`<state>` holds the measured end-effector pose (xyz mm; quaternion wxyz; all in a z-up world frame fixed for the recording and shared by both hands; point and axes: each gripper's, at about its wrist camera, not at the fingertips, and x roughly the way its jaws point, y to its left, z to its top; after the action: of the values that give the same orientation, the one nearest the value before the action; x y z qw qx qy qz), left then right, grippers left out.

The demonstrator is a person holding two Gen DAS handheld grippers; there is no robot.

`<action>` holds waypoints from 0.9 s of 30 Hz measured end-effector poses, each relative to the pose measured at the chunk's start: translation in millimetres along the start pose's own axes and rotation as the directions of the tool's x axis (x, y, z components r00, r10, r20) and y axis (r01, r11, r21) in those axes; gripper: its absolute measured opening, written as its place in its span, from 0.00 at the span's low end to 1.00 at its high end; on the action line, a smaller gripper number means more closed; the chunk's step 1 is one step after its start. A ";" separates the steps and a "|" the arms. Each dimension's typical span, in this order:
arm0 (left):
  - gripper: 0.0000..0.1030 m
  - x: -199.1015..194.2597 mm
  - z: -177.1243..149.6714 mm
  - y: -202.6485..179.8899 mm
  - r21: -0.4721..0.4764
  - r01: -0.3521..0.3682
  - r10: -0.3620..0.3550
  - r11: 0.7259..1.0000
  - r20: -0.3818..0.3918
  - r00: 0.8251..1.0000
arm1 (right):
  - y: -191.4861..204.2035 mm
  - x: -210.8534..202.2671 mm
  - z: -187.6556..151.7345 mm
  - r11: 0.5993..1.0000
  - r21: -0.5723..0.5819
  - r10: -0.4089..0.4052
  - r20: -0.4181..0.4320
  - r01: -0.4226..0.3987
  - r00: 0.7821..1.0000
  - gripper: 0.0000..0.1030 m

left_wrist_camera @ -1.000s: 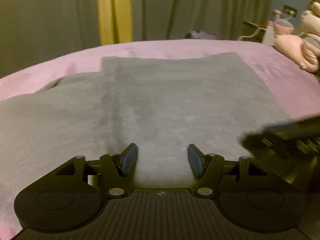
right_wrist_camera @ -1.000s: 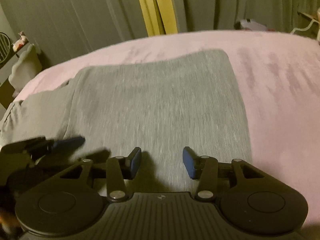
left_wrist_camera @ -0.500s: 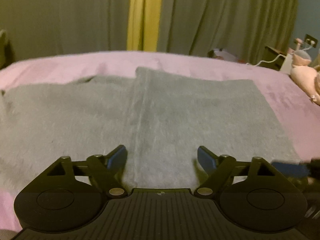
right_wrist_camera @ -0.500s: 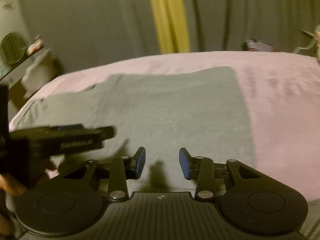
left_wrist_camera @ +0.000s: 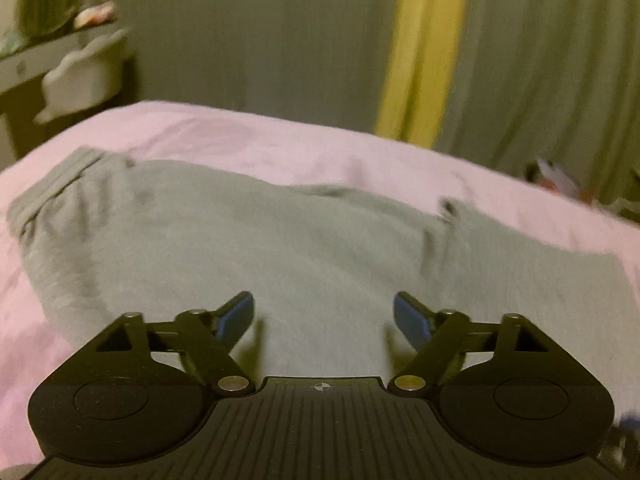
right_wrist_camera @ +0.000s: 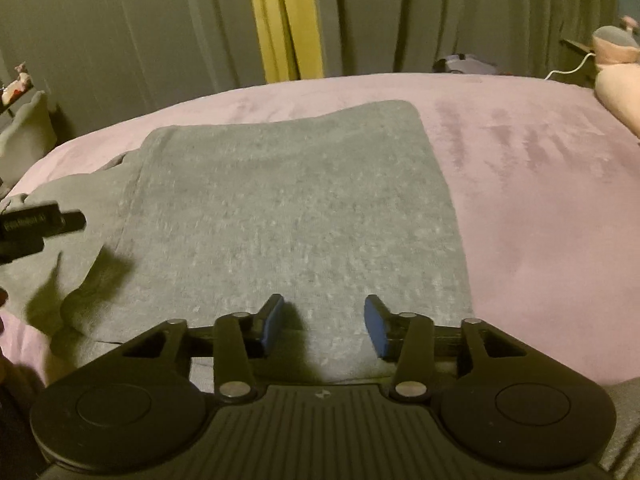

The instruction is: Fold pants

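Observation:
Grey pants (right_wrist_camera: 296, 216) lie flat on a pink bed cover (right_wrist_camera: 540, 184), with a folded layer on top and its edge running down the left. In the left wrist view the pants (left_wrist_camera: 248, 248) show their ribbed waistband (left_wrist_camera: 44, 192) at the far left. My left gripper (left_wrist_camera: 323, 316) is open and empty, just above the fabric. It also shows in the right wrist view (right_wrist_camera: 40, 224) at the left edge. My right gripper (right_wrist_camera: 323, 324) is open and empty over the near edge of the folded part.
Grey curtains with a yellow strip (right_wrist_camera: 284, 20) hang behind the bed. A shelf with a cushion (left_wrist_camera: 84, 68) stands at the far left. A pink soft toy (right_wrist_camera: 618, 92) lies at the right edge of the bed.
My left gripper has swung left toward the waistband end and opened wider. My right gripper has stayed over the folded part, its jaws a little wider apart.

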<state>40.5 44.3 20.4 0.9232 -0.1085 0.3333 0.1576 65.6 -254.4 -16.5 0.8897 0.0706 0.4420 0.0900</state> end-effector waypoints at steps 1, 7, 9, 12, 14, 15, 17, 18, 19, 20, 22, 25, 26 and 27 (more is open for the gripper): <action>0.86 3.4 5.7 13.4 -0.059 -0.047 0.047 0.997 0.005 0.999 | -0.7 1.0 0.7 1.000 0.005 0.009 -0.001 -0.009 1.000 0.49; 0.86 10.1 27.1 126.8 -0.513 -0.128 0.150 0.849 0.002 0.989 | 4.0 5.8 4.2 0.998 -0.019 0.051 -0.003 -0.051 0.999 0.69; 0.86 7.8 25.4 158.0 -0.584 -0.141 0.180 0.800 0.009 0.984 | 6.5 7.7 5.1 0.997 -0.028 0.069 -0.008 -0.069 0.998 0.79; 0.86 7.4 21.1 190.5 -0.639 -0.141 0.204 0.757 0.026 0.979 | 11.1 16.4 7.6 0.996 -0.036 0.082 -0.017 -0.083 0.996 0.92; 0.86 6.0 17.5 207.2 -0.649 -0.204 0.276 0.733 0.010 0.961 | 13.8 20.5 8.3 0.996 -0.043 0.078 -0.015 -0.078 0.997 0.95; 0.87 5.1 13.6 216.7 -0.683 -0.183 0.268 0.707 0.020 0.963 | 14.9 21.9 8.1 0.996 -0.045 0.078 -0.015 -0.078 0.997 0.96; 0.88 11.2 4.3 236.5 -0.763 -0.095 0.195 0.639 0.041 0.980 | 15.7 23.7 7.8 0.996 -0.045 0.075 -0.012 -0.076 0.997 0.96; 0.88 17.3 1.1 243.9 -0.789 -0.059 0.146 0.612 0.039 0.989 | 15.3 23.8 7.9 0.996 -0.042 0.078 -0.009 -0.078 0.997 0.96; 0.88 20.9 -1.7 247.2 -0.800 -0.046 0.117 0.598 0.031 0.993 | 14.5 23.5 7.9 0.996 -0.034 0.082 -0.006 -0.083 0.997 0.96; 0.88 24.5 -4.8 246.9 -0.805 -0.051 0.116 0.590 0.023 0.993 | 13.1 23.9 8.4 0.996 -0.021 0.088 -0.002 -0.088 0.996 0.96; 0.91 26.5 -3.0 250.6 -0.816 -0.038 0.129 0.577 0.045 0.991 | 10.0 23.6 8.5 0.995 0.001 0.097 0.006 -0.097 0.995 0.96; 0.95 33.2 -3.5 258.5 -0.829 -0.005 0.114 0.559 0.071 0.991 | 9.8 24.4 9.2 0.995 0.004 0.098 0.008 -0.098 0.995 0.96; 0.95 33.9 -2.7 260.1 -0.824 -0.012 0.125 0.566 0.072 0.989 | 10.4 24.5 9.1 0.995 0.000 0.096 0.008 -0.096 0.995 0.96; 0.95 33.7 -2.3 260.6 -0.823 -0.010 0.131 0.568 0.079 0.988 | 10.6 24.6 8.9 0.996 -0.002 0.094 0.008 -0.094 0.996 0.96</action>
<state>-30.9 292.4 -28.0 0.7805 -0.4998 0.1650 0.3374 86.3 -239.1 -28.0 0.8862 0.0910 0.4346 0.1318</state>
